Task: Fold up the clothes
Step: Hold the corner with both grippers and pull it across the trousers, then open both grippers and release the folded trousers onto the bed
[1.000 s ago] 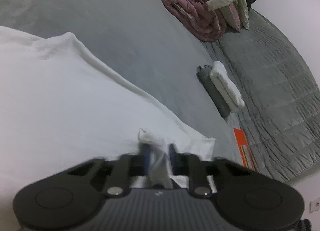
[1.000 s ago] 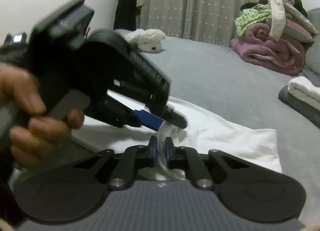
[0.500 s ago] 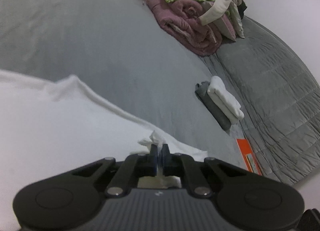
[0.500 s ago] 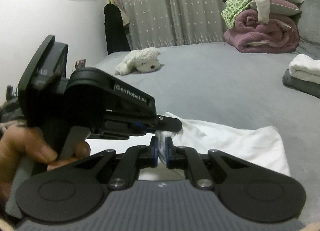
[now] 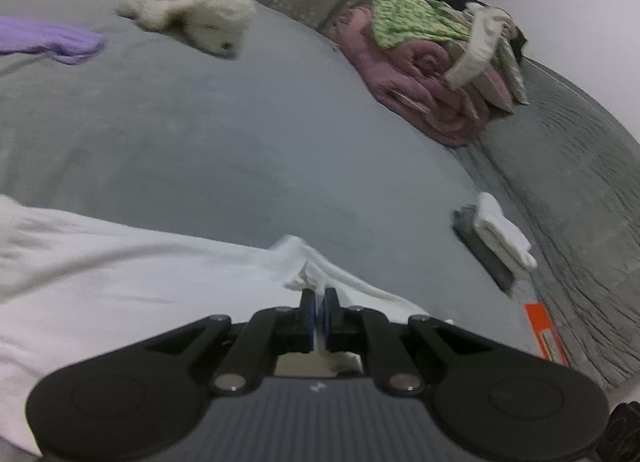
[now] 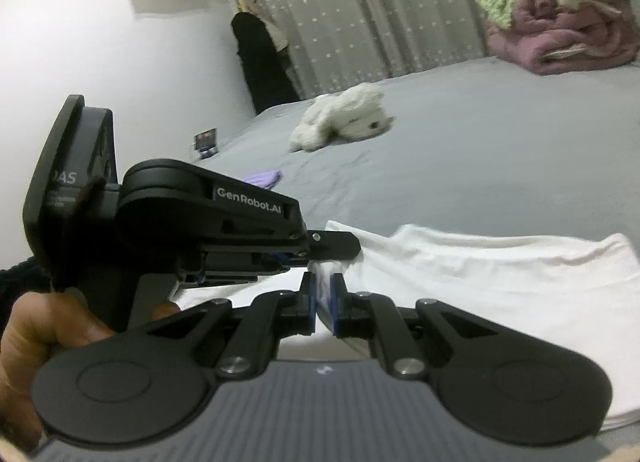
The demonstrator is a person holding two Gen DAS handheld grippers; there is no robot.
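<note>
A white garment lies spread on the grey bed; it also shows in the right wrist view. My left gripper is shut on a pinched edge of the white garment. My right gripper is shut on the same bunched edge, right beside the left gripper's fingers, which cross in from the left, held by a hand.
A folded white and grey stack lies at the bed's right. A pink blanket pile with clothes sits at the back. A white plush toy and a purple cloth lie far left. An orange item lies by the quilted edge.
Both grippers have tilted up while holding the garment edge, so more of the far bed and curtain shows. The left jaws closed tighter on the cloth.
</note>
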